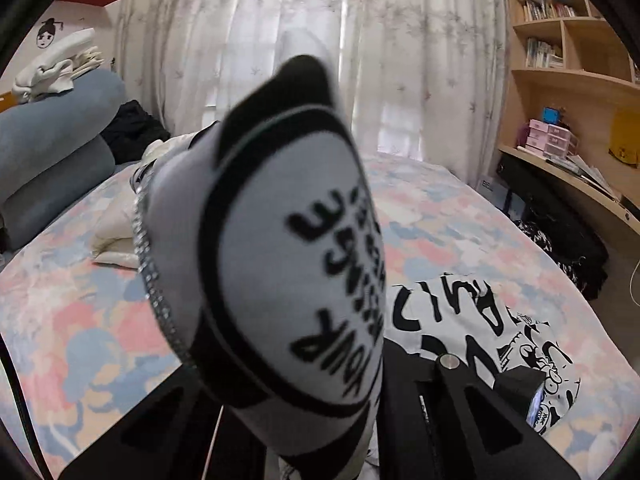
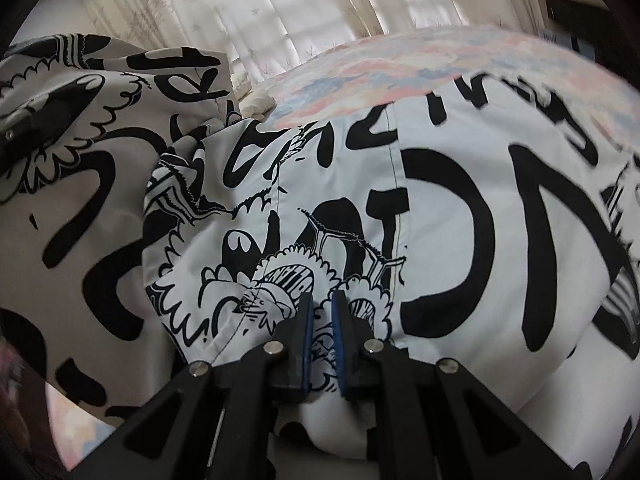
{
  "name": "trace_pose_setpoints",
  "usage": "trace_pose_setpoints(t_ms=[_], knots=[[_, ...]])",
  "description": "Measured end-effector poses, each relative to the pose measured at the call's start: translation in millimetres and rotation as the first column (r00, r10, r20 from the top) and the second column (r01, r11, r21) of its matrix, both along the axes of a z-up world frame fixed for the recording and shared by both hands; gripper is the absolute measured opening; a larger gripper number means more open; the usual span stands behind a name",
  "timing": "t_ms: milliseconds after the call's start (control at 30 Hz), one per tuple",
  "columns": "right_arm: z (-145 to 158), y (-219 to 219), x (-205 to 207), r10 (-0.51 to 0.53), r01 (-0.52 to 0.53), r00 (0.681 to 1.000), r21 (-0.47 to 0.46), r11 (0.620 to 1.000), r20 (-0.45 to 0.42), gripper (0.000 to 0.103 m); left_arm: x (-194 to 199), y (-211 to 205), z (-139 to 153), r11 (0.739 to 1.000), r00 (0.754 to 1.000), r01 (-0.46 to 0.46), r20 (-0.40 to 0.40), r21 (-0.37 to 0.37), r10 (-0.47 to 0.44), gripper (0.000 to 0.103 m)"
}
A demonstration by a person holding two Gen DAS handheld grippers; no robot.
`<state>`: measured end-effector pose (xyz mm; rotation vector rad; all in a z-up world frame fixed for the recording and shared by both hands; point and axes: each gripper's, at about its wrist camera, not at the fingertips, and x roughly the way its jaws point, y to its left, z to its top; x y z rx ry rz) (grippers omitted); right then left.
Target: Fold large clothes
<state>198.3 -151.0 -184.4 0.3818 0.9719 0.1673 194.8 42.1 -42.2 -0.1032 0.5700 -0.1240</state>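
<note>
A large white garment (image 2: pixel 460 216) with black graffiti print lies spread on the bed in the right wrist view. My right gripper (image 2: pixel 322 320) is shut on a fold of it, and cloth shows between the blue pads (image 2: pixel 338 332). In the left wrist view a bunched part of the same garment (image 1: pixel 288 260) is lifted close to the lens. It hides the fingertips of my left gripper (image 1: pixel 316 428), which is shut on it. The rest of the garment (image 1: pixel 480 332) lies on the bed at lower right. The raised left gripper (image 2: pixel 24 128) shows at the right wrist view's left edge.
The bed (image 1: pixel 440 216) has a pastel pink and blue sheet. Blue-grey pillows (image 1: pixel 52 152) and a cream folded item (image 1: pixel 116 236) lie at the left. Curtains (image 1: pixel 400 60) hang behind. A wooden desk and shelves (image 1: pixel 568 88) stand right, with a dark pile (image 1: pixel 560 232) below.
</note>
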Motion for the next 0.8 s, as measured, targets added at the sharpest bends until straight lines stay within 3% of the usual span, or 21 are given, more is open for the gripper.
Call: trace_pose_setpoints(t_ms=[100,333,500,633,733,800], knots=[[-4,-9,1,-0.006,0.008,1.0,0.073,0.997,-0.026,0.009,0,-8,2,1.0,1.0,0.014,-0.003,0.014,-0.014,0.006],[-8,-10,2,-0.025,0.034,0.997,0.121,0.992,-0.076,0.01,5,-43,15,0.997,0.997,0.073,-0.014,0.029,-0.072,0.007],[-1,-17,-7,-0.017,0.036,0.995,0.189,0.981,-0.102,0.009,3,-85,20,0.983,0.988,0.155,-0.01,0.093,-0.155,0.007],[26,-57,-59,-0.074,0.093,0.994,0.268,0.959,-0.079,0.009,1,-131,17,0.961,0.971,0.238,-0.008,0.138,-0.239,0.007],[45,-103,-104,-0.183,0.188,0.982,0.18,0.965,-0.044,0.009,-6,-173,6,0.938,0.949,0.313,-0.019,0.15,-0.314,0.007],[53,-143,-134,-0.288,0.29,0.957,0.137,0.947,-0.035,0.009,-15,-213,-9,0.91,0.924,0.381,-0.033,0.163,-0.381,0.007]])
